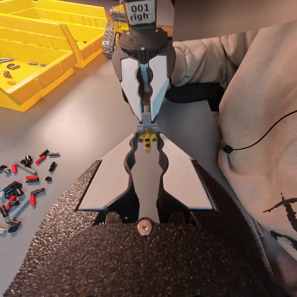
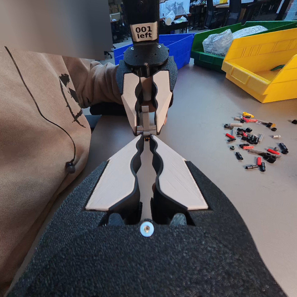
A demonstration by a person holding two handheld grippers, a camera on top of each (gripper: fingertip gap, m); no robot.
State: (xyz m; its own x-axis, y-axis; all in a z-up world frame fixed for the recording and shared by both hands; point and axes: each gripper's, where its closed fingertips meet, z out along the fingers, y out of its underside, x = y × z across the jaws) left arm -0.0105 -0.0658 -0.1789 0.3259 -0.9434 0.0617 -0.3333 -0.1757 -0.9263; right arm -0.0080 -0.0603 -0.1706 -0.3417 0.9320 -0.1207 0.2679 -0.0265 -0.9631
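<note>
Roughly centred over grey table [image 1: 77, 125]: left gripper [image 1: 147, 136] and right gripper [image 2: 146, 136] tip to tip, each pointing at the other. Between them, clear of the tabletop, one small clip-together part [image 1: 147, 141], grey at one end, yellow with blue pins at the other. Left gripper narrowed to a moderate gap, inner faces touching both sides of the wide yellow cross-piece. Right gripper, entering at 12 o'clock in left wrist view [image 1: 146, 119], closed almost fully, pinching the narrow grey stem. From right wrist view, same part [image 2: 145, 119] seen grey side on, running up between the far left gripper's [image 2: 146, 128] tips; only a sliver of yellow visible at own tips. Exact contact points there hard to tell. Scatter of loose pieces [image 1: 24, 181], black, red and grey, flat on table at 9 o'clock of left gripper, well apart; same scatter [image 2: 257, 141] at 3 o'clock in right wrist view. Yellow bins [image 1: 37, 90] at 10 o'clock, few small bits inside. Yellow toy vehicle [image 1: 110, 37] with grey tracks at 11 o'clock, partly hidden behind right gripper. Green bin [image 2: 209, 56] holding clear wrapped bundles at 1 o'clock, blue bin [image 2: 180, 48] beside it. Beige sweatshirt [image 1: 257, 112] with black cord [image 1: 227, 148] close at 3 o'clock.
</note>
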